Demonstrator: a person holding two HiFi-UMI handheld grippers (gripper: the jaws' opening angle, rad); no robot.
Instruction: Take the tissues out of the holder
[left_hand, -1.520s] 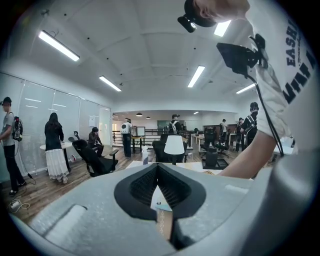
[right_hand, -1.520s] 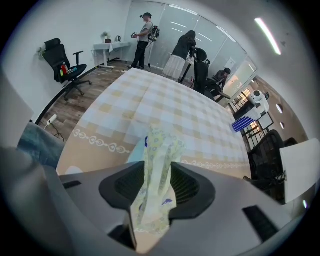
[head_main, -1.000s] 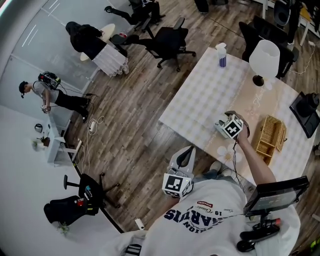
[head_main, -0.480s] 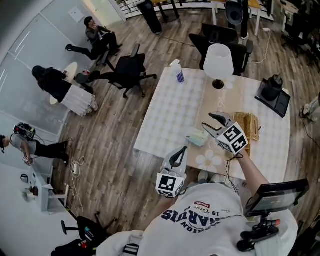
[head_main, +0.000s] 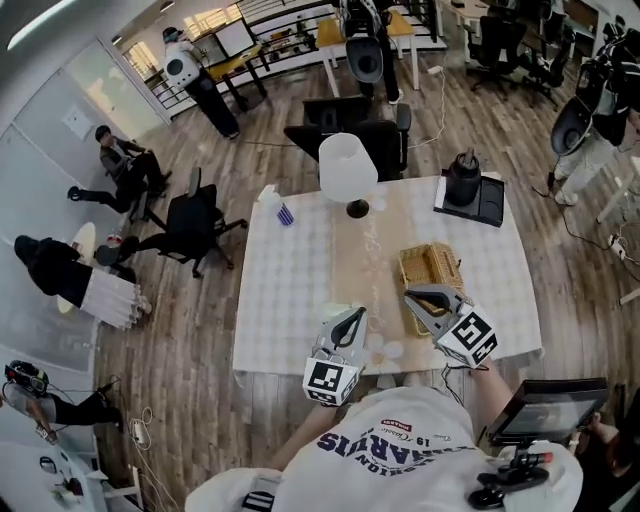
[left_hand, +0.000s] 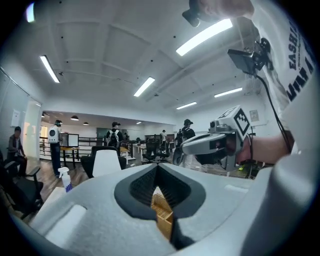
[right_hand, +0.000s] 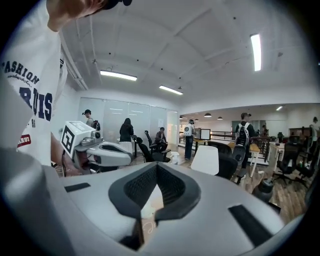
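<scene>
The wicker holder (head_main: 432, 268) stands on the beige runner right of the table's middle; through my left jaws a slice of the wicker holder (left_hand: 161, 215) shows. I cannot make out tissues in it. A pale pack (head_main: 334, 312) lies by the near edge, half hidden by my left gripper (head_main: 357, 314), which is shut and empty above that edge. My right gripper (head_main: 412, 294) hovers just in front of the holder; its jaws have just been closing, with nothing between them. Each gripper sees the other: the right gripper (left_hand: 200, 144) and the left gripper (right_hand: 107, 152).
On the white checked table (head_main: 290, 290) stand a white lamp (head_main: 347, 168), a spray bottle (head_main: 277, 207) at the far left corner and a black kettle on a tray (head_main: 466, 186) at the far right. White flower-shaped mats (head_main: 385, 348) lie at the near edge. Office chairs and people are beyond.
The head view has swung across the table. My right gripper, open before, now has its jaws together and sits lower in the picture in front of the holder. The left gripper moved over the near edge.
</scene>
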